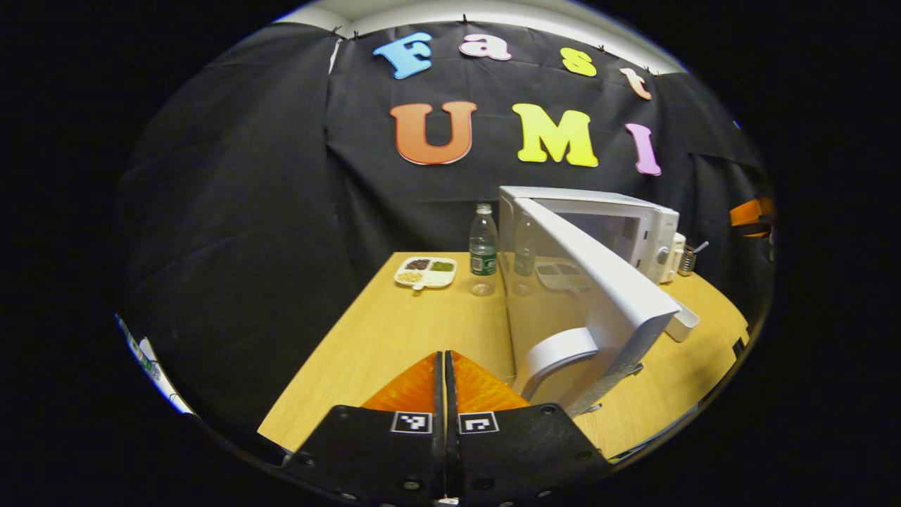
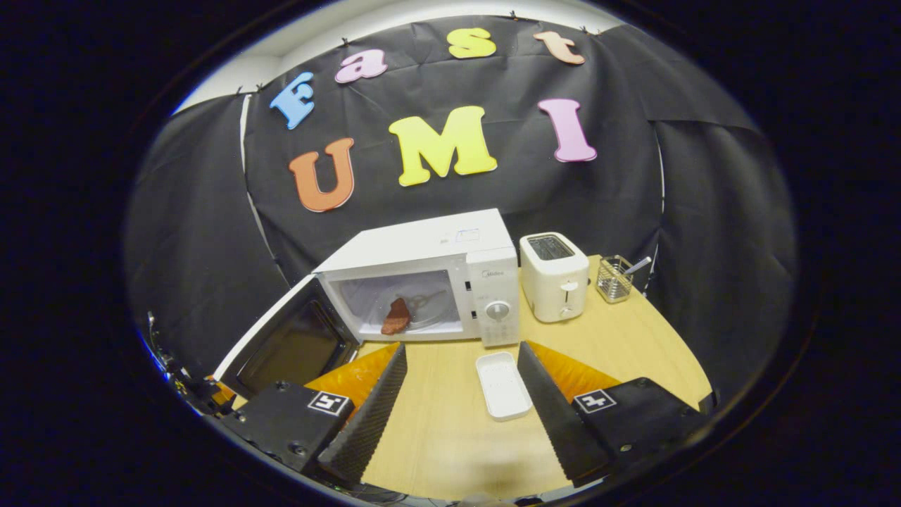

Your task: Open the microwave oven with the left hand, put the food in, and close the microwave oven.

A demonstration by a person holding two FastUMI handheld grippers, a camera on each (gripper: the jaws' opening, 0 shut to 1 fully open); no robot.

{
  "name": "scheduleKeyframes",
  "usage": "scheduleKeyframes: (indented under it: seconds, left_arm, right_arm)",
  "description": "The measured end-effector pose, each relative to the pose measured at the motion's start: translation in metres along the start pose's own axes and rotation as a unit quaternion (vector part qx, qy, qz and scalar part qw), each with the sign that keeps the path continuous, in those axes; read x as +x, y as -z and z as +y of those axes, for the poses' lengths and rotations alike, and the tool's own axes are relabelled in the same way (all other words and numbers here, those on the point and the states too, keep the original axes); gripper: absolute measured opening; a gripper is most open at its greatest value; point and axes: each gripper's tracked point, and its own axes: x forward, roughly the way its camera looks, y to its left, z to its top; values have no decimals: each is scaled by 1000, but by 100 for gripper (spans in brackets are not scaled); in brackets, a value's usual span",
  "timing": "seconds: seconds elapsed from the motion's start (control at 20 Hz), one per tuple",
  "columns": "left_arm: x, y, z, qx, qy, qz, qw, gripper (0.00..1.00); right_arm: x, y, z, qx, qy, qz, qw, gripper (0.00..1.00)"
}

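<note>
On the wooden table, meat inside microwave, door ajar just right of pressed-together left gripper; right gripper spread, empty: push door flat, steadily.

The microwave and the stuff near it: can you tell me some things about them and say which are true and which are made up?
1. The microwave door is open. True.
2. The microwave is empty. False: a reddish piece of food lies inside.
3. A toaster stands beside the microwave. True.
4. The white tray in front of the microwave is full of food. False: it is empty.
5. The right gripper is shut. False: its fingers stand wide apart.
6. The left gripper is shut. True.
</note>
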Motion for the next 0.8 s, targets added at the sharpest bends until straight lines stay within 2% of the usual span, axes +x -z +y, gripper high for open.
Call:
scheduleKeyframes:
  seconds: [0.1,0.15,0.45,0.8]
  left_arm:
    - [-6,0,-25,7,29,-5,1000,0]
    - [-6,0,-26,17,23,-5,1000,0]
    - [-10,7,-67,11,57,5,998,0]
    - [-14,1,-149,5,92,0,996,0]
  right_arm:
    - [-8,-9,-9,4,6,-7,1000,100]
    - [-11,-13,-14,5,10,-11,1000,100]
    - [-23,-30,-40,15,15,-26,999,100]
    - [-27,-35,-78,8,8,-14,1000,100]
